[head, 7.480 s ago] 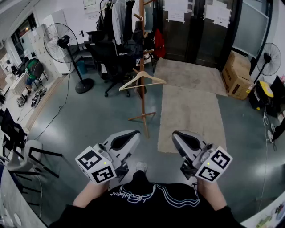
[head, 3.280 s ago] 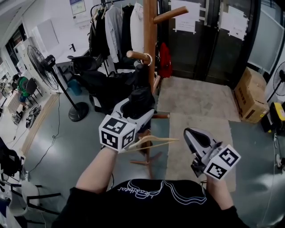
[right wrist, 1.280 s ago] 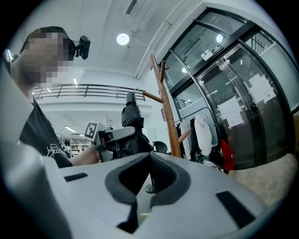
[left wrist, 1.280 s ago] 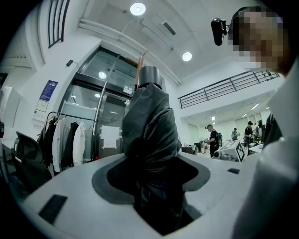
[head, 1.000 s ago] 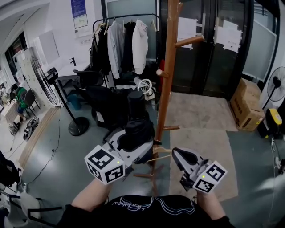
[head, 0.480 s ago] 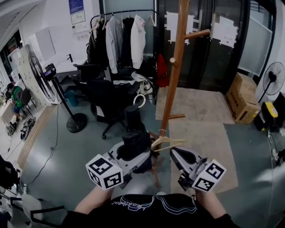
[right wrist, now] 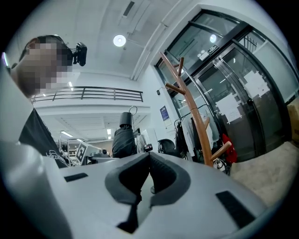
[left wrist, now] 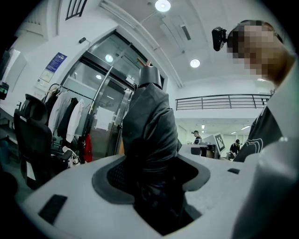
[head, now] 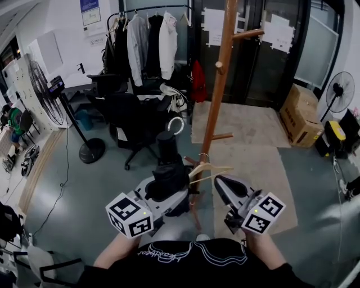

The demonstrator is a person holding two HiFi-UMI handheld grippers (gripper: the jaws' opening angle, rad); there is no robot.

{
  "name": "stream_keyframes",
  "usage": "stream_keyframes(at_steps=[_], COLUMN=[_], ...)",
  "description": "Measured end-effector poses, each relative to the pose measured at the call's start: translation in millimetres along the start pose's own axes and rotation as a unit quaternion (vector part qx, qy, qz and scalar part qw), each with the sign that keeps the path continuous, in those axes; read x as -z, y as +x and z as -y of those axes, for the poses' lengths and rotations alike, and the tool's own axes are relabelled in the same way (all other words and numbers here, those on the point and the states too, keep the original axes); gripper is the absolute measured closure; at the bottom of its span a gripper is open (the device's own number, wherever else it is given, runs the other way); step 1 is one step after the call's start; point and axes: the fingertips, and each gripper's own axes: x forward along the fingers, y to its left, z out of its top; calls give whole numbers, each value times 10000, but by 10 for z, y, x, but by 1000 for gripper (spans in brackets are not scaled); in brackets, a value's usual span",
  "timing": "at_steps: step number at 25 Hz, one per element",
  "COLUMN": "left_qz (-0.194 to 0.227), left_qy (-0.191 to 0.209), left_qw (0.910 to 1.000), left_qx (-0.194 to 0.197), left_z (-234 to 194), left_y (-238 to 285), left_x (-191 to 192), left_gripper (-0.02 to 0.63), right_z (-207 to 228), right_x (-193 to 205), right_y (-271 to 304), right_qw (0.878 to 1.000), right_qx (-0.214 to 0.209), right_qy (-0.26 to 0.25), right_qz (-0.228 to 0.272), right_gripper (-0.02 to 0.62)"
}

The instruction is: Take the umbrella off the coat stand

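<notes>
The left gripper (left wrist: pixel 152 175) is squeezing the black umbrella (head: pixel 167 169) (it is folded up) between its two jaws, which are pressing on the cloth from both sides. The umbrella is standing upright in the grip, with its short handle (head: pixel 166 143) and a thin wrist loop (head: pixel 175 125) sticking up on top. It is off the wooden coat stand (head: pixel 218 84). In the head view it is sitting just to the left of the pole and is not touching it.

The right gripper (right wrist: pixel 148 172) is holding nothing, and its jaws are resting together. It is hovering low on the other side of the stand.

A wooden hanger (head: pixel 209 168) is hanging low on the stand, between the two grippers. Farther back, coats (head: pixel 147 39) are hanging on a rail (head: pixel 152 9). A black office chair (head: pixel 132 121) is standing on the grey floor (head: pixel 95 185), and a tan rug (head: pixel 247 160) is lying by the dark doors (head: pixel 253 62).
</notes>
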Motion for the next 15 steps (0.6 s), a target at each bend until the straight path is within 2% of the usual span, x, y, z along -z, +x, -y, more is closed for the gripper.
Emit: stream_keyframes(at_steps=[15], left_qz=[-61], left_qy=[-55], left_qw=[9999], left_qx=[75], left_z=[31], left_y=[121], left_x=[49], left_gripper=[362], right_z=[139], right_x=[48], right_y=[-44], right_qw=[9999], right_qx=[91], right_qy=[109], right_qz=[-65], right_gripper=[600])
